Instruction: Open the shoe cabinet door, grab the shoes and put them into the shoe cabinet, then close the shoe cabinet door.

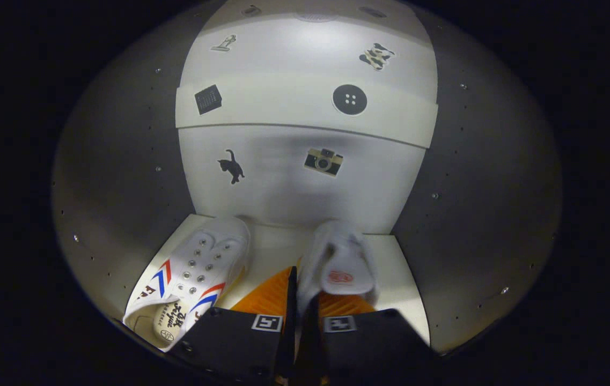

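**Fingers clamped on a shoe inside the cabinet**

Fingers (pixel 289 300) pressed close together, pinching the edge of the right shoe (pixel 339 265) between them, and the gripper (pixel 298 316) is reaching well into the cabinet (pixel 122 177). That shoe is tilted, its toe just short of the back panel (pixel 294 182), its orange sole showing beside the fingers. Just to its left, the other shoe (pixel 197 273) lies flat on the cabinet floor (pixel 272 252), red and blue stripes on its side, lace holes up, toe also pointing at the back. Stickers dot that back panel: a cat (pixel 231 166), a camera (pixel 324 161), a button (pixel 350 99). Grey side walls curve round both shoes.
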